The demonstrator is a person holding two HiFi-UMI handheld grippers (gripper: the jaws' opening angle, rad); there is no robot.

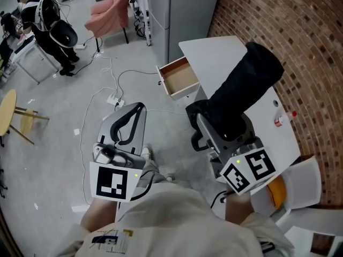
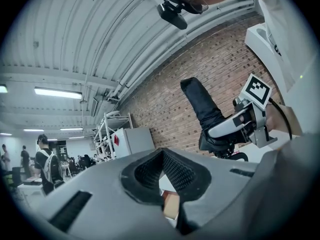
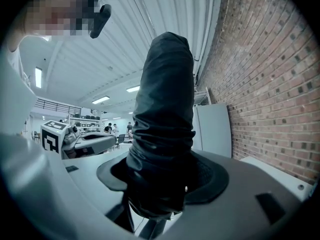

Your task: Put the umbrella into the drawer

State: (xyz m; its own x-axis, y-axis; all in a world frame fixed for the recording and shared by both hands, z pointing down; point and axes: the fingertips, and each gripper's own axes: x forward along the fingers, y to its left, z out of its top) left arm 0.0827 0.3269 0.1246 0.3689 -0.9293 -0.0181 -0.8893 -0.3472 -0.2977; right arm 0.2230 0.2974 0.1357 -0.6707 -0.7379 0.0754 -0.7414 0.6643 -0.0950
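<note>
A black folded umbrella (image 1: 244, 92) in its sleeve stands up out of my right gripper (image 1: 225, 128), whose jaws are shut around its lower end. In the right gripper view the umbrella (image 3: 165, 109) fills the middle, rising from between the dark pads (image 3: 210, 176). The wooden drawer (image 1: 179, 78) is pulled open at the front of the white table (image 1: 222, 44), ahead of both grippers. My left gripper (image 1: 137, 113) hangs over the floor to the left of the drawer, jaws shut with nothing in them. From the left gripper view, the umbrella (image 2: 200, 104) and right gripper (image 2: 235, 126) show at right.
A brick wall (image 1: 300, 31) runs along the right. A small red-capped bottle (image 1: 278, 121) lies on the table. A power strip (image 1: 115, 101) with cables lies on the floor. A pink chair (image 1: 110, 9), a grey cabinet (image 1: 182, 9) and a person (image 1: 48, 25) are farther back.
</note>
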